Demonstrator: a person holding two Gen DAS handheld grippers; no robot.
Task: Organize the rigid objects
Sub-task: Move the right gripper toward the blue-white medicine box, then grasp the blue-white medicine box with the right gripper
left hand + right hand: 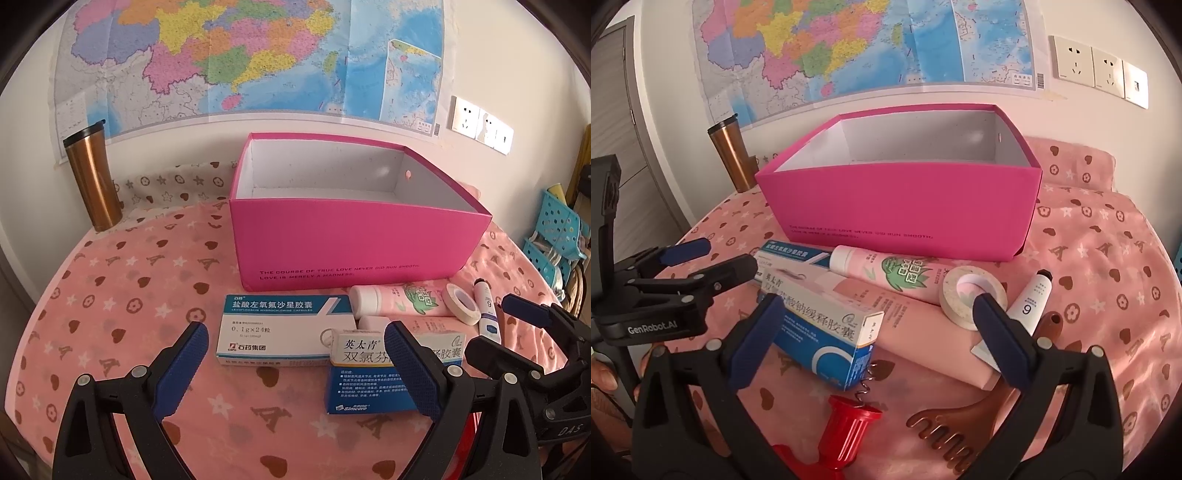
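Blue-and-white medicine box [827, 332], marked "Simcore", lying on the pink-clothed tabletop [110, 295] just in front of the empty pink box [354, 236] printed "THE COURSE OF TRUE LOVE NEVER DID RUN SMOOTH". Beside it a white "0.1g×24" box [284, 328], pink tubes, a tape roll [971, 295], a pen marked "6" [1032, 299]. Left hand-held gripper [295, 354] spread wide, holding nothing; right hand-held gripper [879, 325] likewise. "GenRobot.AI" on the left one's body.

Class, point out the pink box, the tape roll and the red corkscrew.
Pink box [354, 240], left wrist view, front wall.
Tape roll [951, 299], right wrist view, left side of ring.
Red corkscrew [846, 432], right wrist view, ribbed handle.
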